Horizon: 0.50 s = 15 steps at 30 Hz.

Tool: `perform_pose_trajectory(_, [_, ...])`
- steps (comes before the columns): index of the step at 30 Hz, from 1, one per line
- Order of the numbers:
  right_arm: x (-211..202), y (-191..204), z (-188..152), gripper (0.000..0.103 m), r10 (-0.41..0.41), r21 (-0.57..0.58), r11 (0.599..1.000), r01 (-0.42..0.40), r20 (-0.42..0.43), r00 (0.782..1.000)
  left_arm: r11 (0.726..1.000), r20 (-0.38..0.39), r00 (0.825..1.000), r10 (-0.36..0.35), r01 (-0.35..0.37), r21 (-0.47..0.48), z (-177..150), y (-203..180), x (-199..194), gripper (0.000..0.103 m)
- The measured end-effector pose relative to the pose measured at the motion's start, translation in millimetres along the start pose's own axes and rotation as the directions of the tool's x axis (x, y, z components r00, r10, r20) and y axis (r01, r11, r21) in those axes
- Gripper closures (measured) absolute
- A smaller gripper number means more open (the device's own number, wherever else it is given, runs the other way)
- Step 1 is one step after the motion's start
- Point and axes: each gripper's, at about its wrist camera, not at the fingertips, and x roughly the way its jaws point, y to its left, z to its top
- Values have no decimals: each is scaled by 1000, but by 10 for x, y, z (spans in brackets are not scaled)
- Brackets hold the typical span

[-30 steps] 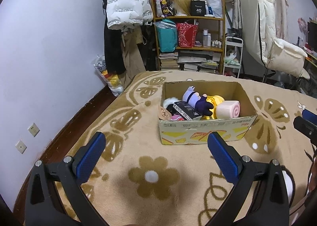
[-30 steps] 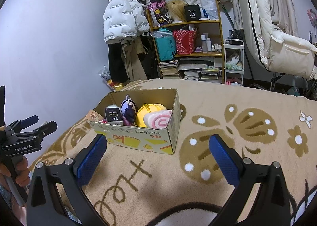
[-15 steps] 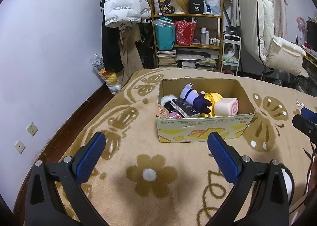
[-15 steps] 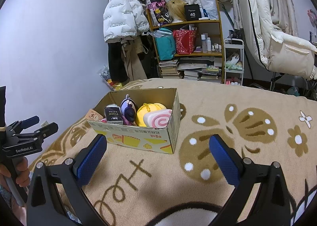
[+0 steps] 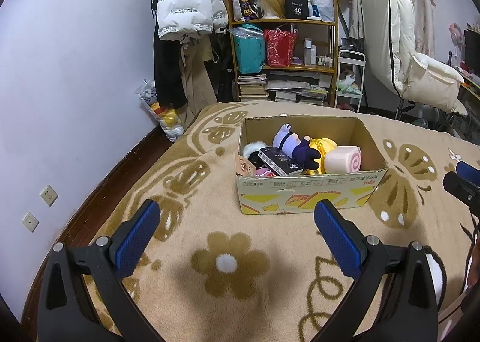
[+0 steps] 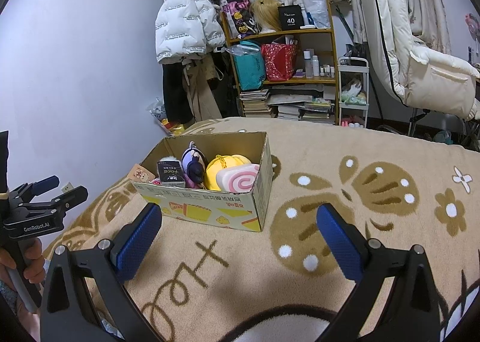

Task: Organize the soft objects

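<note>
Both tools spread wide, empty: left tool (image 5: pixel 234 231), right tool (image 6: pixel 238 232). Pink swirl plush (image 6: pixel 238 181), frame centre: light, squashy; pinch your grip mid-body.

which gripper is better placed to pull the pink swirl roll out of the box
Probably the right hand-held gripper. It is open and empty, and the pink swirl roll lies at the box's right end, unobstructed from that side. The left hand-held gripper, also open, faces the box's left-centre.

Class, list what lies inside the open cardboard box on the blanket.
Inside the cardboard box: pink swirl-roll cushion, yellow plush, purple doll, black carton, white fluffy toy. Anything beneath them is hidden.
</note>
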Motion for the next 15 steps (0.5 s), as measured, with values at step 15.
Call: perform_pose_trajectory(15, [6,-5,0,0,-1,-1,1000,1,-3,1000,1000,0,1000,-1,1,2,-17,-14,8,1])
